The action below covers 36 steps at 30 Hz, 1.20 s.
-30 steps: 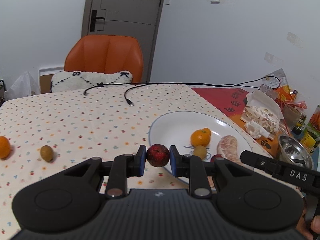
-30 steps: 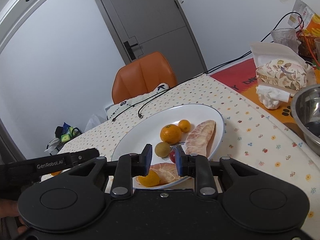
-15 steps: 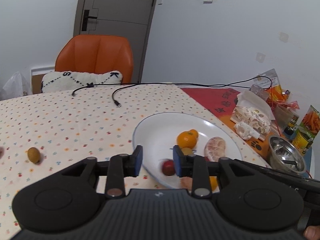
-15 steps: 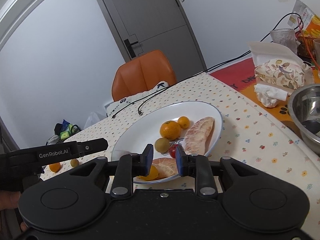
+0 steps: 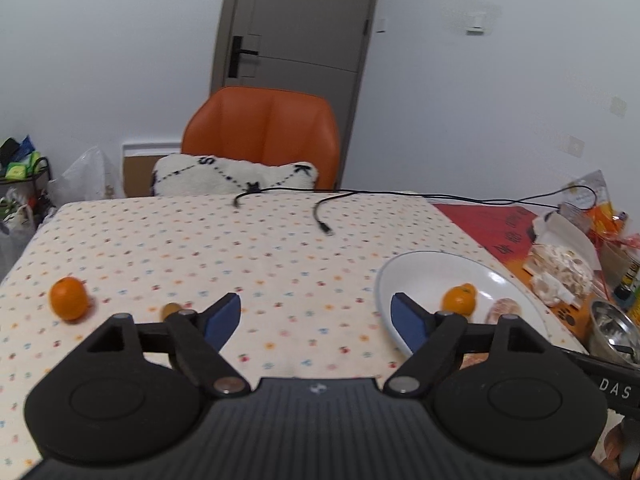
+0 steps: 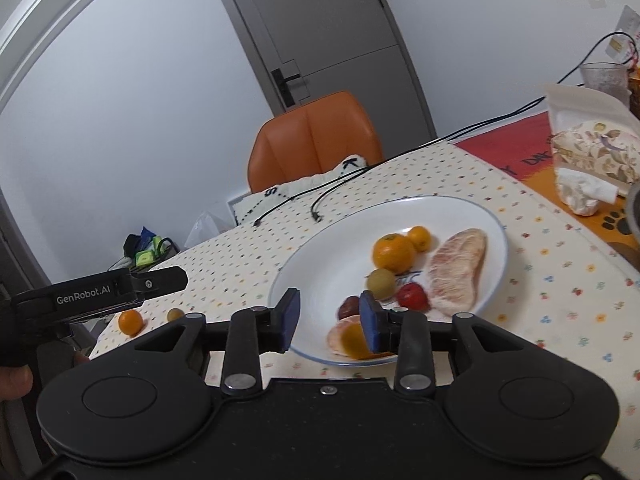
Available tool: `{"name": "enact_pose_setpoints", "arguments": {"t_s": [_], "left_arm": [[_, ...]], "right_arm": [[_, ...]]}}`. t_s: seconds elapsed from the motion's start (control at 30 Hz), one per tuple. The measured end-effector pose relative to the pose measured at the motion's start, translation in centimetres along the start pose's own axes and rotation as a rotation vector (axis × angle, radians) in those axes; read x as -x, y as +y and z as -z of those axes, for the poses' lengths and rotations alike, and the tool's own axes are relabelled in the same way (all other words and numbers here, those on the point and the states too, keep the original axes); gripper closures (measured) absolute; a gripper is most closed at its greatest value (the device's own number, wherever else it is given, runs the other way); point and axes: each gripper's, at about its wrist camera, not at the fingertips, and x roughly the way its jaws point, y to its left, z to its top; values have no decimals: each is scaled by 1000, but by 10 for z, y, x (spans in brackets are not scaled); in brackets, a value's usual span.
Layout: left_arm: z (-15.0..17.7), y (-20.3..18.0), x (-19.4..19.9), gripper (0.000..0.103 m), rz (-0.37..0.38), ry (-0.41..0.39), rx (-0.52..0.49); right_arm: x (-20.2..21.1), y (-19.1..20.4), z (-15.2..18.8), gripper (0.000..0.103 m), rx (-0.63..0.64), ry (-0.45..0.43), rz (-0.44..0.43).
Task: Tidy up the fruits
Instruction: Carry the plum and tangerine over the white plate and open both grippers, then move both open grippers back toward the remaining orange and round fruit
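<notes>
Fruit split between plate and table

Fruit lay in two groups. On the white plate (image 6: pixel 460 208) we saw a mandarin (image 6: pixel 393 253) with a smaller orange fruit (image 6: pixel 419 237) touching it, a pale peeled pomelo wedge (image 6: pixel 456 274), a greenish-brown round fruit (image 6: pixel 381 280), a red fruit (image 6: pixel 412 296), a dark red one (image 6: pixel 349 307) and a peeled orange segment (image 6: pixel 347 337) near the front rim. Well apart from the plate, on the dotted tablecloth of the table (image 5: pixel 256 248), sat a second mandarin (image 5: pixel 68 298) and a small brownish-green fruit (image 5: pixel 171 309), the latter partly hidden behind a finger of the left tongs.

We held the left tongs (image 5: pixel 316 318) above the cloth, facing the orange chair (image 5: pixel 262 140), blue pads spread wide apart with nothing between them. We held the right tongs (image 6: pixel 329 316) low over the plate's near rim, pads moderately apart and gripping nothing; the right pad overlapped the orange segment in view. A hand (image 6: pixel 14 378) showed at the left edge of the right wrist view.
</notes>
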Motion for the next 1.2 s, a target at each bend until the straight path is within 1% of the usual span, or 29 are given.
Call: {"name": "enact_pose_setpoints", "arguments": {"t_s": [0.07, 0.13, 0.27, 0.33, 0.47, 0.67, 0.73, 0.83, 1.0, 1.2], "left_arm": [[0, 8, 2, 21, -19, 4, 10], [0, 15, 5, 20, -32, 5, 17], [1, 27, 12, 19, -46, 5, 28], [2, 31, 14, 17, -53, 7, 32], [3, 41, 20, 14, -63, 14, 38], [6, 53, 29, 14, -70, 17, 39], [7, 58, 32, 14, -74, 14, 41], [7, 66, 36, 14, -79, 15, 49], [8, 80, 43, 14, -80, 29, 54], [8, 92, 51, 14, -83, 28, 39]], "right_arm": [[-1, 7, 0, 61, 13, 0, -9], [-3, 13, 1, 51, 27, -4, -18], [-5, 24, 2, 48, 47, 4, -32], [-7, 29, 3, 44, 54, 7, -36], [-8, 40, 4, 39, 66, 14, -47], [-10, 55, 6, 25, 89, 13, -57], [-9, 60, 6, 14, 93, 10, -56], [-9, 67, 6, 2, 99, 0, -43], [-13, 76, 6, 0, 97, 9, -35], [-17, 91, 8, 0, 114, 19, -49]]}}
